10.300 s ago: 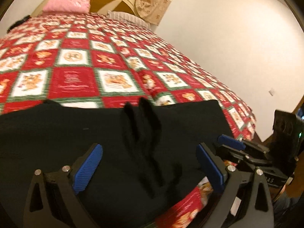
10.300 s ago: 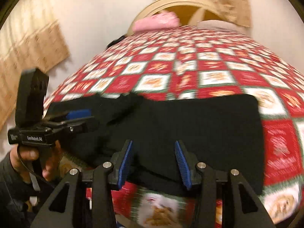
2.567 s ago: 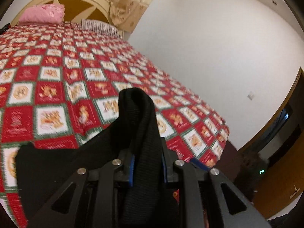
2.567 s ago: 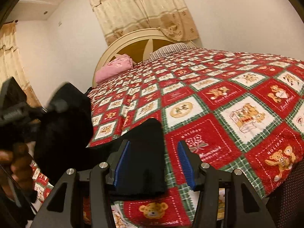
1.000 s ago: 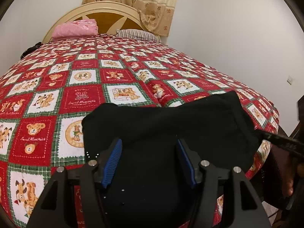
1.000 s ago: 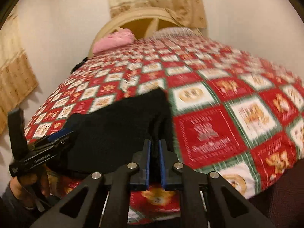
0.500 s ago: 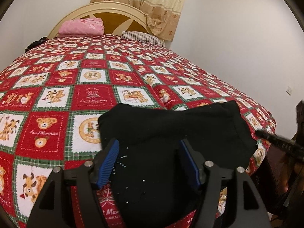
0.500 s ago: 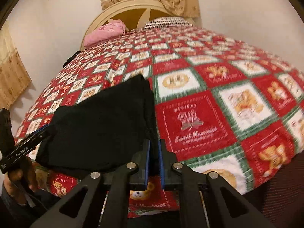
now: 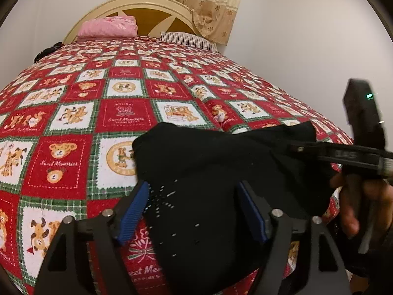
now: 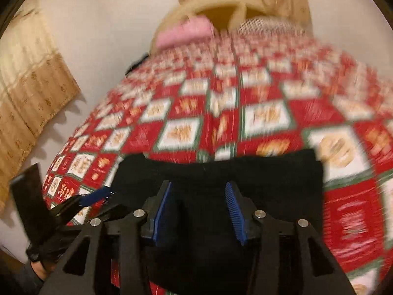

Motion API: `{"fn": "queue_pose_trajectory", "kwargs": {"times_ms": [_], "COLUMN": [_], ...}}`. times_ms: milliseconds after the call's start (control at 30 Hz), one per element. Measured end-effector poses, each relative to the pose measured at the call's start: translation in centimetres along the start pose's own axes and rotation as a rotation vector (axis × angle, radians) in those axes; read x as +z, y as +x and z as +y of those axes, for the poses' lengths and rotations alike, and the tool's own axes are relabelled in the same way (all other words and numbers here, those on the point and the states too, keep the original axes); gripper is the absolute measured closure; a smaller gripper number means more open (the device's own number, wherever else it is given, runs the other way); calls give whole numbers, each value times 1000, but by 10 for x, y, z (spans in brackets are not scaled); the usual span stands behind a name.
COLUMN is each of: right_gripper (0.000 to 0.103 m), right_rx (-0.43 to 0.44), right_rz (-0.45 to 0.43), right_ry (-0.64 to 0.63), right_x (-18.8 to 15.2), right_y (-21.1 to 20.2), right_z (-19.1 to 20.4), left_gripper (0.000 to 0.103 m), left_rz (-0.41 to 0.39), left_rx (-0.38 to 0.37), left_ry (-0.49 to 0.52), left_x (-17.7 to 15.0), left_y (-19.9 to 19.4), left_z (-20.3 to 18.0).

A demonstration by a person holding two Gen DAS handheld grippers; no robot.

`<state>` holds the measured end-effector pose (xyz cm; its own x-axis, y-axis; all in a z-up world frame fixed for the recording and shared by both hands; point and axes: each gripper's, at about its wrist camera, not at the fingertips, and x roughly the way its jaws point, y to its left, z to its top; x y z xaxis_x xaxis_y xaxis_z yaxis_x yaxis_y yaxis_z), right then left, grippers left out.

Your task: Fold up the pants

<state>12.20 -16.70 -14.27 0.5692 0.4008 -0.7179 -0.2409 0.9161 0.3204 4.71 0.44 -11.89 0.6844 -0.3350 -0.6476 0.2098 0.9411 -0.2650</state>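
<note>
So a bedroom is what's shown here: pale walls, a beige curtain (image 9: 196,2) hung behind a cream headboard (image 9: 137,7), and a bed covered by a red-and-green teddy-bear quilt (image 9: 73,103). At the far left of the headboard a pink pillow (image 9: 108,27) is parked, with a striped pillow (image 9: 189,39) next to it, both kept well away from the work area, so the near end of the bed is left free for folding.

The black pants (image 9: 221,172) are laid near the foot edge of the quilt, bundled into a compact folded block, presumably so they can be reached from where the person stands. The left gripper (image 9: 194,209) is held low over the near part of the fabric with its jaws spread wide, nothing pinched.

Over on the right, the right gripper (image 10: 199,211) is seen with jaws spread apart too, nothing clamped. That view is badly smeared by motion, so finer contact can't be told. The fold looks basically finished.
</note>
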Motion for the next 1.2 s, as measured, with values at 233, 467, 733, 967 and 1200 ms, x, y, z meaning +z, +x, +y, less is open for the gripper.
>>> {"fn": "queue_pose_trajectory", "kwargs": {"times_ms": [233,467,733,967,1200], "right_gripper": [56,56,56,56,56], "right_rx": [-21,-78,-132,-156,-144], "right_rz": [-4,-53,-73,-110,-240], "right_ry": [-20,-84,-176,-240,-130], "right_x": [-5,-27,-66,-80,-57], "right_y": [2,-27,-42,-39,-73], "right_z": [-3,7,8,8,-9], "left_gripper": [14,14,14,14,12], "left_rz": [29,32,36,37,40], "left_rx": [-8,-5,-1,0,-19], "left_ry": [-49,-48,-45,-38,-42], "left_x": [-4,-5,-6,-7,-3], "left_y": [5,6,6,1,9], "left_z": [10,9,9,9,10]}}
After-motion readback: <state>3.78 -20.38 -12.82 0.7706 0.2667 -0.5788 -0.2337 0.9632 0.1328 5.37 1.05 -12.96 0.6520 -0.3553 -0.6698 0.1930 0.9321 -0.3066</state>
